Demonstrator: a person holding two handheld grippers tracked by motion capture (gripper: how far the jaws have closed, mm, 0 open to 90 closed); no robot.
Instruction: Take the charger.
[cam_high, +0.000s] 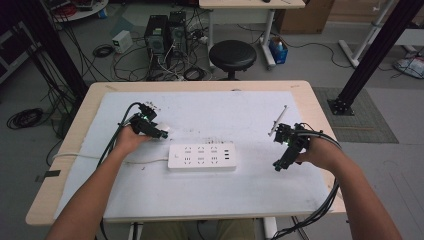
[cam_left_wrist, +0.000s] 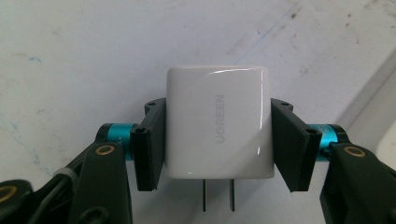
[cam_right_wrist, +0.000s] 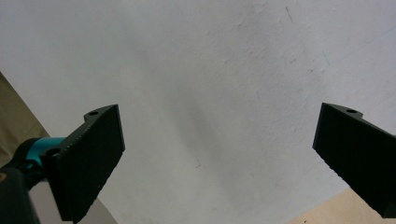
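Observation:
A white UGREEN wall charger (cam_left_wrist: 218, 107) sits between the pads of my left gripper (cam_left_wrist: 219, 144), which is shut on its two sides. Its two metal prongs (cam_left_wrist: 218, 196) point back toward the camera. In the high view the left gripper (cam_high: 161, 133) holds the charger (cam_high: 165, 131) just above the white mat, up and to the left of a white power strip (cam_high: 202, 156). My right gripper (cam_high: 280, 164) hovers to the right of the strip. Its jaws stand wide open in the right gripper view (cam_right_wrist: 219, 154), with bare mat between them.
The power strip's white cable (cam_high: 90, 157) runs left off the table. A thin pale rod (cam_high: 278, 120) lies on the mat (cam_high: 210, 115) above the right gripper. Beyond the wooden table's far edge (cam_high: 200, 85) stand a black stool (cam_high: 232, 55) and computer towers (cam_high: 165, 32).

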